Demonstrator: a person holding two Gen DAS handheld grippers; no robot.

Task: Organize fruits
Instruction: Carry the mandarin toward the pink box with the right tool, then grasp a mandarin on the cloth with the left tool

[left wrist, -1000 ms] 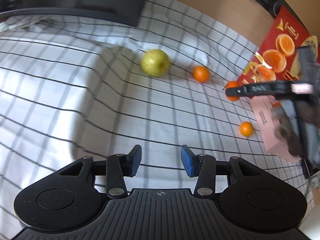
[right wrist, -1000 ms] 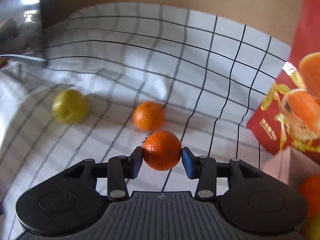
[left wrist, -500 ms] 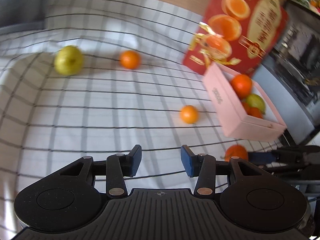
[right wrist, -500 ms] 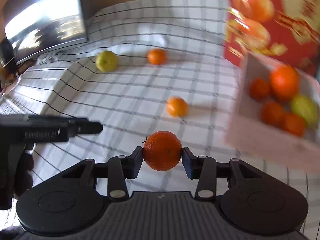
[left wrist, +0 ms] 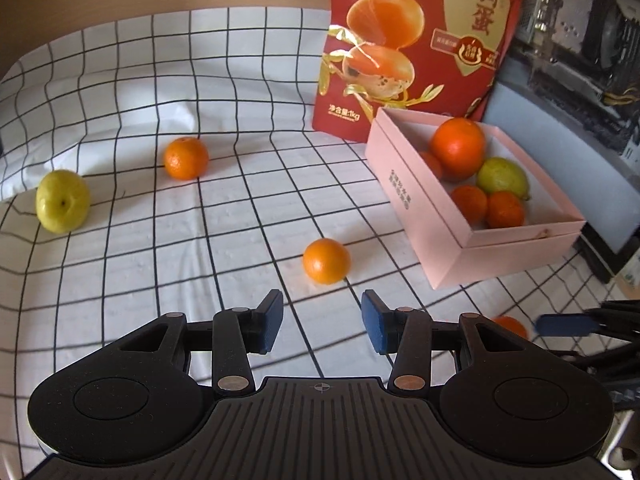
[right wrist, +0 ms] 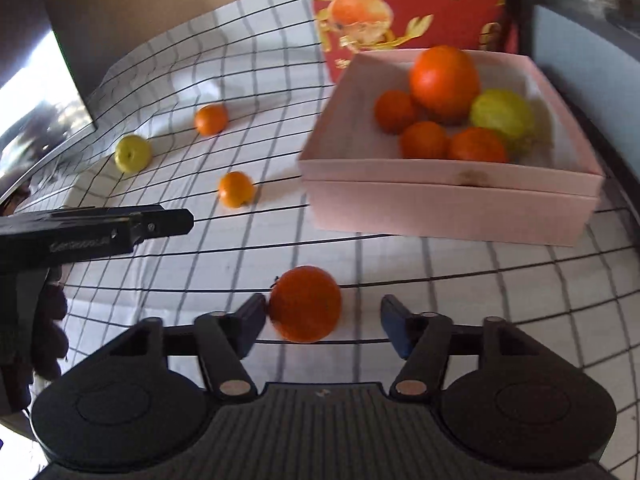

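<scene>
Two grippers are over the checked cloth [left wrist: 140,240]. The right gripper [right wrist: 323,318] is letting its jaws spread, an orange [right wrist: 306,304] between them, against the left pad and clear of the right one, low in the middle of its view. The left gripper [left wrist: 322,322] has its jaws apart with nothing between them, and a small orange [left wrist: 326,261] lies on the cloth just beyond its tips. The pink box [left wrist: 416,200], at the right of the left view, holds several oranges and a green fruit. At far left sits a yellow-green apple [left wrist: 63,201], another orange [left wrist: 186,158] near it. A red bag [left wrist: 420,40] stands behind the box.
</scene>
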